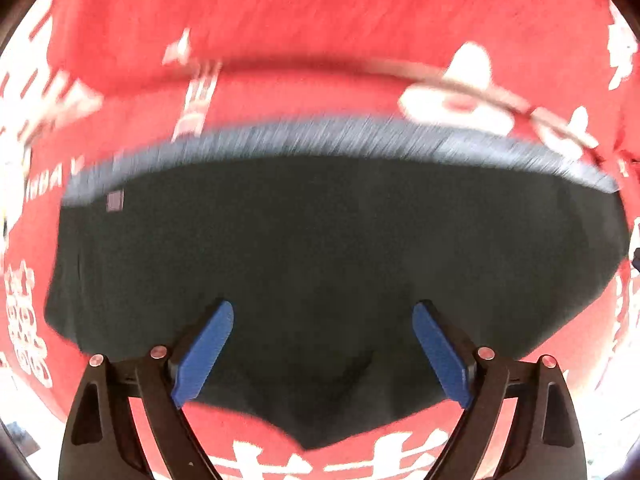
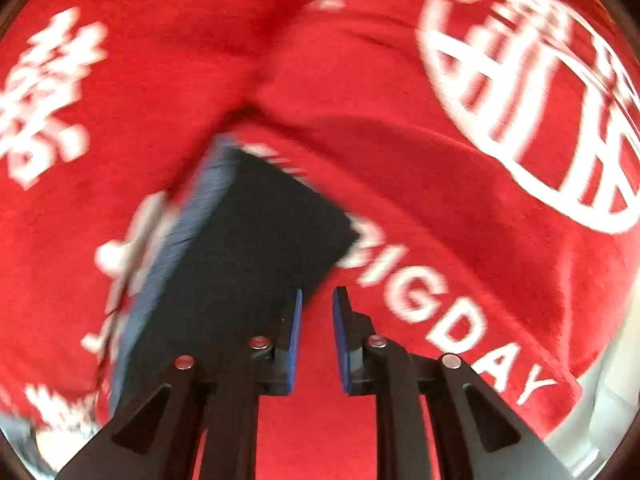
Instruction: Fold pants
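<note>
The dark pants [image 1: 320, 248] lie flat on a red cloth [image 1: 320, 40], with a blue-grey waistband [image 1: 340, 136] along their far edge. My left gripper [image 1: 323, 312] hovers over the near part of the pants, wide open and empty. In the right wrist view the pants [image 2: 256, 248] lie to the left, their waistband [image 2: 180, 240] on the left side. My right gripper [image 2: 318, 300] is beside the pants' right edge, over the red cloth [image 2: 400, 160]. Its blue pads [image 2: 297, 344] stand a narrow gap apart with nothing between them.
The red cloth carries large white printed letters and characters [image 2: 436, 320] and a round white logo [image 2: 532, 112]. A ridge-like fold [image 2: 256, 72] runs through the cloth beyond the pants. A pale surface [image 2: 612, 380] shows past the cloth's edge at the lower right.
</note>
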Demonstrator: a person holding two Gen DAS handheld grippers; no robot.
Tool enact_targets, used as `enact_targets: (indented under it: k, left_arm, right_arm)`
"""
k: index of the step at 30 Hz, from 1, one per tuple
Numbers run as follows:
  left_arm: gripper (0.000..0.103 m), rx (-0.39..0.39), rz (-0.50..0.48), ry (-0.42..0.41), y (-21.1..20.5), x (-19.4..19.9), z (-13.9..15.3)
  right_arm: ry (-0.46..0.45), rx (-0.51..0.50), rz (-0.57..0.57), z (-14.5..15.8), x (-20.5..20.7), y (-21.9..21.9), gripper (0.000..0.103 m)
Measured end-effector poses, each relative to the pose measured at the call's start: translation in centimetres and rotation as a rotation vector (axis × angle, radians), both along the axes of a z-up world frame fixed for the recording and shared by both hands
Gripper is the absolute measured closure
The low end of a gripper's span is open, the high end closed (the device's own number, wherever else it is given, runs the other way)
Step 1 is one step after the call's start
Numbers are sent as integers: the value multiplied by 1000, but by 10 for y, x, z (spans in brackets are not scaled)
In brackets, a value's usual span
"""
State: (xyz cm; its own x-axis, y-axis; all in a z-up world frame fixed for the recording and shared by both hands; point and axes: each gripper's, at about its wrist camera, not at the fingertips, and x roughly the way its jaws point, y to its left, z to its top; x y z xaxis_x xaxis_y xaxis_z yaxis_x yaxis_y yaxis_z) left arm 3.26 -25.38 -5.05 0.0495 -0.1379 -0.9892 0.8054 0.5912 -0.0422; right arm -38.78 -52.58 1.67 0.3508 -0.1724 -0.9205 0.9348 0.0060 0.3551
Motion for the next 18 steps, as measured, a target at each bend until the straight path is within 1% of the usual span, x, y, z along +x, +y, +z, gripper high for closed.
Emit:
enact_targets:
  k: [1, 3, 5, 7, 9, 10, 11, 12, 13, 15, 16, 18]
  left_arm:
    - [11, -16, -17, -14, -12, -1, 3]
    - [11, -43, -39, -22, -39, -3, 1]
    - [11, -53, -52, -35, -66, -8, -6]
    - [11, -59, -62, -61, -92, -9, -17]
    - [11, -44, -56, -87, -109, -3, -35]
    - [11, -40, -47, -92, -114, 0, -41]
    - [10, -56, -28, -88, -117, 4, -45]
    - [10, -72, -14, -86, -118, 7, -46]
    - [10, -73, -6, -81, -119, 11, -47]
    - [10, -68, 7, -79, -121, 21, -50]
    - [10, -61, 10, -78, -122, 24, -50]
    - [11, -42, 17, -70, -121, 29, -42]
  right_arm:
    - [-36, 5, 110, 3, 27, 2, 84]
    - [-68, 7, 267, 3, 67, 6, 84]
    - [-114, 18, 420, -6, 122, 8, 84]
    - [-142, 28, 518, -20, 169, 14, 84]
    - [-141, 38, 572, -37, 199, 15, 84]
    - [-133, 47, 586, -47, 211, 12, 84]
    - [-110, 43, 597, -56, 222, 8, 84]
    - [-89, 26, 596, -60, 227, 1, 86]
    - [-86, 8, 579, -61, 226, -5, 92]
    - [-50, -18, 496, -63, 216, -26, 93]
    - [-32, -23, 428, -62, 202, -40, 95]
    - [-8, -10, 344, -55, 179, -55, 93]
